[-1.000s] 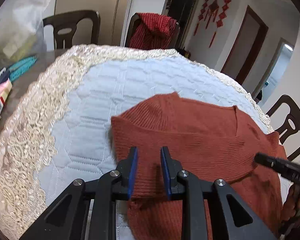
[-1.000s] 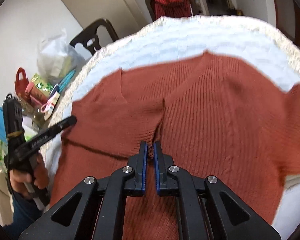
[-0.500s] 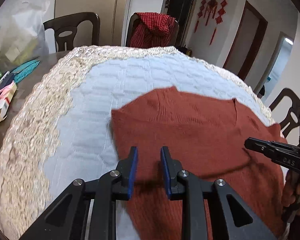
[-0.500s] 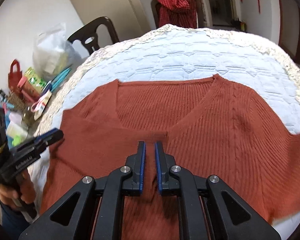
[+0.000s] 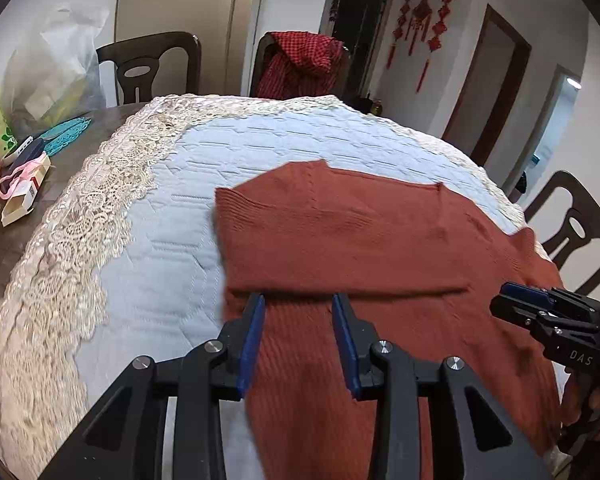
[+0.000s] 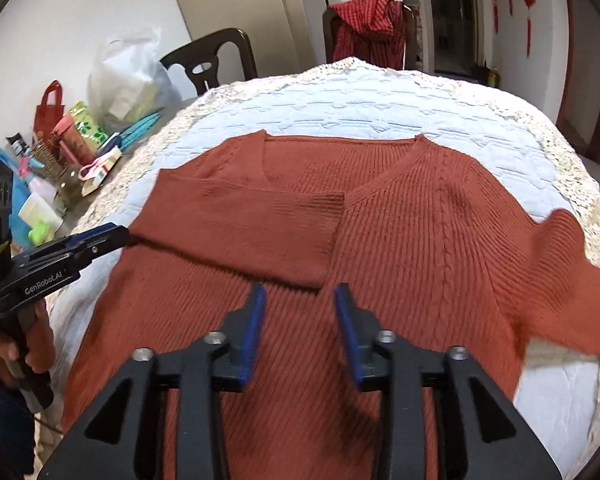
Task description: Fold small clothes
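A rust-red knit V-neck sweater [image 6: 420,232] lies flat on the quilted white table cover [image 6: 380,104]. Its left sleeve [image 6: 252,232] is folded across the chest; its right sleeve [image 6: 572,280] lies spread toward the table's right edge. My right gripper [image 6: 300,304] is open and empty just in front of the folded sleeve's cuff. My left gripper [image 5: 298,312] is open and empty at the folded sleeve's near edge; it also shows in the right wrist view [image 6: 112,236]. The sweater [image 5: 360,248] fills the left wrist view, with the right gripper [image 5: 516,300] at its right.
Bags, bottles and boxes [image 6: 72,140] crowd the bare tabletop left of the cover. Dark wooden chairs stand around the table; one at the back [image 6: 368,24] carries a red checked garment. Another chair [image 5: 572,220] stands at the right. A lace border [image 5: 72,240] edges the cover.
My right gripper was shut on the left sleeve; it has opened and let the sleeve lie across the chest. Both grippers have drawn back and the left has opened wider.
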`<state>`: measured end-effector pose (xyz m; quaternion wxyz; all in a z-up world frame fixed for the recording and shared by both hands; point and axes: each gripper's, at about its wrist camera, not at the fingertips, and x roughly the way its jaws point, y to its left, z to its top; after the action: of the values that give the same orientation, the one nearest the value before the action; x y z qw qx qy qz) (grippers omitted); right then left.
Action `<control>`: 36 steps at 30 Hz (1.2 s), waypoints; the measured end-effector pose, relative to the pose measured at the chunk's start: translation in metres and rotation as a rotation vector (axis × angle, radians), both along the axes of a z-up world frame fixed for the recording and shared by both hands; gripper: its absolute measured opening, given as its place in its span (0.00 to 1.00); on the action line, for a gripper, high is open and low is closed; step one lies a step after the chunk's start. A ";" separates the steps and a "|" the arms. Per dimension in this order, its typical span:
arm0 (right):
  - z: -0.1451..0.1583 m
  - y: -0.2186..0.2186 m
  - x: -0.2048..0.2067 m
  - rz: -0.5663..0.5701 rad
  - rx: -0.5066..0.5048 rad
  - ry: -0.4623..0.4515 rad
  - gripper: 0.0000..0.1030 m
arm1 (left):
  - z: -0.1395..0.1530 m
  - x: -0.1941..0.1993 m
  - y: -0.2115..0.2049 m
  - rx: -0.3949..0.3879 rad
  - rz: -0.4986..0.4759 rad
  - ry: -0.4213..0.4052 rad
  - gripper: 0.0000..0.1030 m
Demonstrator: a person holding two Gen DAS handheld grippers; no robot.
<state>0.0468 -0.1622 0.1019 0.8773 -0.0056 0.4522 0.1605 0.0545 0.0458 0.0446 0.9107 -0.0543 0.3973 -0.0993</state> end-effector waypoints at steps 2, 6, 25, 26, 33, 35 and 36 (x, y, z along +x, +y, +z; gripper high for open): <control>0.004 0.002 -0.011 0.006 -0.019 -0.019 0.39 | 0.002 -0.010 -0.005 -0.003 -0.010 -0.008 0.45; 0.011 0.002 -0.032 0.009 -0.049 -0.065 0.41 | 0.006 -0.029 -0.019 -0.001 -0.033 -0.018 0.48; 0.008 -0.047 -0.069 -0.094 -0.064 -0.086 0.45 | -0.002 -0.050 -0.085 0.031 -0.140 0.008 0.53; 0.007 -0.050 -0.069 -0.101 -0.064 -0.084 0.45 | -0.003 -0.048 -0.087 0.032 -0.143 0.009 0.53; 0.002 -0.074 -0.065 -0.154 -0.077 -0.065 0.45 | -0.008 -0.037 -0.098 0.044 -0.149 0.021 0.53; 0.001 -0.079 -0.064 -0.165 -0.079 -0.061 0.45 | -0.011 -0.033 -0.099 0.047 -0.144 0.023 0.53; 0.001 -0.082 -0.063 -0.172 -0.080 -0.059 0.45 | -0.012 -0.031 -0.098 0.049 -0.140 0.026 0.53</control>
<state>-0.0164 -0.2445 0.1025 0.9000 -0.0065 0.4308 0.0664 0.0232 -0.0526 0.0327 0.8973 -0.0054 0.4144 -0.1521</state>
